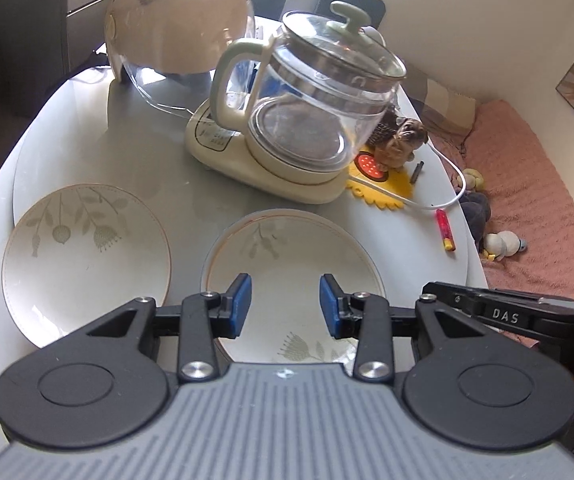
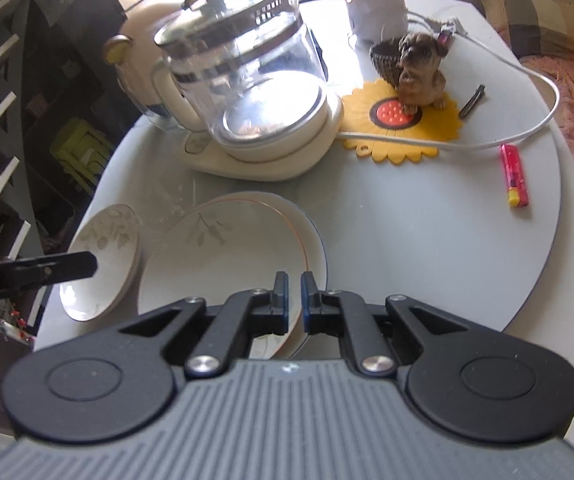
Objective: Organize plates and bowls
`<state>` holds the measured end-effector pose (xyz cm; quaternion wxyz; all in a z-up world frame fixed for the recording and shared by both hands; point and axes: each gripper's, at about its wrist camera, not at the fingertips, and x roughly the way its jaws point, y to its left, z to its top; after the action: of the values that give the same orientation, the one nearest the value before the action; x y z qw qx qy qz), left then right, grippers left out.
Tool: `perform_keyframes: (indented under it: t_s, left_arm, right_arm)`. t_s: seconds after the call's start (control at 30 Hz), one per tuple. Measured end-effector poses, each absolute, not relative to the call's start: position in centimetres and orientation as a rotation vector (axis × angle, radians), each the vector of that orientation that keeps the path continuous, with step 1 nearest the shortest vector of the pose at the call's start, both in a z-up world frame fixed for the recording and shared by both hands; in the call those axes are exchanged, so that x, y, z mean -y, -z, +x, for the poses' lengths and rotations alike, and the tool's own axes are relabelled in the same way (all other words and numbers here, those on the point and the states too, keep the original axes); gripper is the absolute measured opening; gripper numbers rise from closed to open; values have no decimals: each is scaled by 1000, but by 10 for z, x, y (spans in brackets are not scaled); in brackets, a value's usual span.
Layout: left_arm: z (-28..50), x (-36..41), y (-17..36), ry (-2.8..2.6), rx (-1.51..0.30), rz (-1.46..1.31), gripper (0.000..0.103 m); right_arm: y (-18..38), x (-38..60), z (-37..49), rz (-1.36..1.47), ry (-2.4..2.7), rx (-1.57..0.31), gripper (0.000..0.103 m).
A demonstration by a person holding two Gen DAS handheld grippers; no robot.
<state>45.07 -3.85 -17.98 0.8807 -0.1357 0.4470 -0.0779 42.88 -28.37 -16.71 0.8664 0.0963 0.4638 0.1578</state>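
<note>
my right gripper (image 2: 294, 300) was clamped on the near rim of the larger plate (image 2: 231, 256), its blue pads nearly together with the plate's edge between them. my left gripper (image 1: 286, 306) hung with its pads well apart over that same plate (image 1: 287, 276), holding nothing. just to the left lay the smaller plate (image 1: 83, 256), flat on the grey worktop (image 1: 147, 160) and close beside the larger one. beyond them stood the glass kettle (image 1: 311, 120) on its cream base, then the yellow sunflower mat (image 2: 403, 124) bearing a dog figurine (image 2: 421, 72), a white cable (image 2: 527, 132) and a red lighter (image 2: 515, 176).
</note>
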Motion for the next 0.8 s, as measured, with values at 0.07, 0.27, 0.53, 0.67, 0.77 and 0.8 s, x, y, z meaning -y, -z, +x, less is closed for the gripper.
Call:
perform_keyframes:
  t_s: [0.07,0.27,0.53,0.67,0.77,0.8]
  left_arm:
    - [445,42,174,165,-920,-277,42]
    - [426,48,159,169,-906,-285,42]
    - [398,61,143,173,-881,-276,42]
    - [386,70,129,179,-858,-252,42]
    - [374,74,118,184,-834,-261,42]
    - [370,74,114,182,-826,-263,42]
  right_arm:
    - [159,286,423,201,-336,-950,9]
    - [138,288,404,200,-360,-914,9]
    - [120,294,378,209,-368,-893,9]
    - [107,297,365,210,-370,-867,9]
    - [97,299,358,215,-369,-851,9]
    - [94,300,355,215,-370,-843,9]
